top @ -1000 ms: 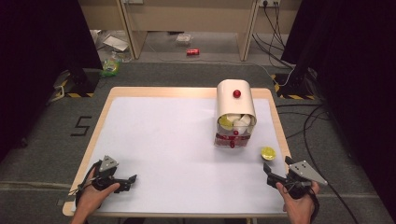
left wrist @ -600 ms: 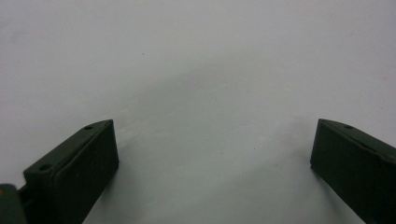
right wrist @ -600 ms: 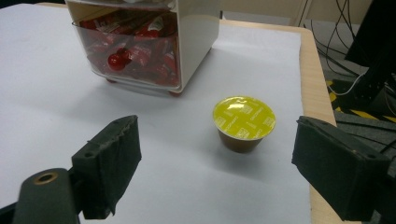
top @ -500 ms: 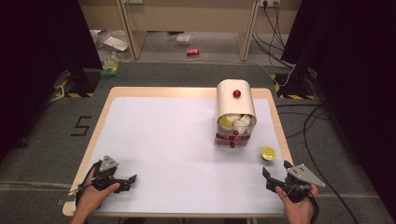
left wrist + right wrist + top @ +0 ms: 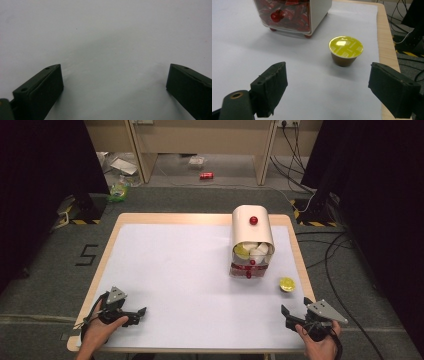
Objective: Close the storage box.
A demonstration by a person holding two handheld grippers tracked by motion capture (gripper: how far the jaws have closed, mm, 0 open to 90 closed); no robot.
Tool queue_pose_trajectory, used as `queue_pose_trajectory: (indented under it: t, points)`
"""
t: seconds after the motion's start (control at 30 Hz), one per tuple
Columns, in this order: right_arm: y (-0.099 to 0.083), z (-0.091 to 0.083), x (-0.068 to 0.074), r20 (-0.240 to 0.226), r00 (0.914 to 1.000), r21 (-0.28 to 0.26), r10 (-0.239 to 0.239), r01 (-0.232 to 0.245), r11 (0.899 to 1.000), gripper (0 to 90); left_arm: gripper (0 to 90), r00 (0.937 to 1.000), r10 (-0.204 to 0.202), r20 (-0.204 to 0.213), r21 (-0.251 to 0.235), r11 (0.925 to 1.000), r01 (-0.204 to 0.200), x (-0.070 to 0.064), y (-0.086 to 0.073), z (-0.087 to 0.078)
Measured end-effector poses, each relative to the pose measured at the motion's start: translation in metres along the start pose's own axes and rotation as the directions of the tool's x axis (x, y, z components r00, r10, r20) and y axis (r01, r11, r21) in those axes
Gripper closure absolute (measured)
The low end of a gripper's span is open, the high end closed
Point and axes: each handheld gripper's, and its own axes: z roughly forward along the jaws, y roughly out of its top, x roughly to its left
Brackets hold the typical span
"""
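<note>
Though near capsule point(image 5: 346, 49), right gripper point(image 5: 329, 87) wide, empty.

capsule point(image 5: 346, 50) on table point(image 5: 190, 270), right of dispenser point(image 5: 252, 242)

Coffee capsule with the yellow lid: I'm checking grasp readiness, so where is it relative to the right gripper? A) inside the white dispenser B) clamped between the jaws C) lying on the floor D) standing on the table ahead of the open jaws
D: the coffee capsule stands upright on the table, apart from and ahead of the right gripper, whose jaws are spread wide.
</note>
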Motion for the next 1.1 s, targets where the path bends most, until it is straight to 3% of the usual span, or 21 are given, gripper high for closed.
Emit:
queue_pose_trajectory:
  t: [0.67,1.1]
  points:
    - [-0.015,0.004,-0.002,-0.038,0.9992,0.125,-0.009,0.014,0.992,15.8,0.3,1.0,0.0,0.0,0.0,1.0,0.0,0.0,0.0,0.0]
    - [-0.018,0.001,0.0,-0.041,0.9991,0.14,-0.016,0.021,0.99,15.8,0.3,1.0,0.0,0.0,0.0,1.0,0.0,0.0,0.0,0.0]
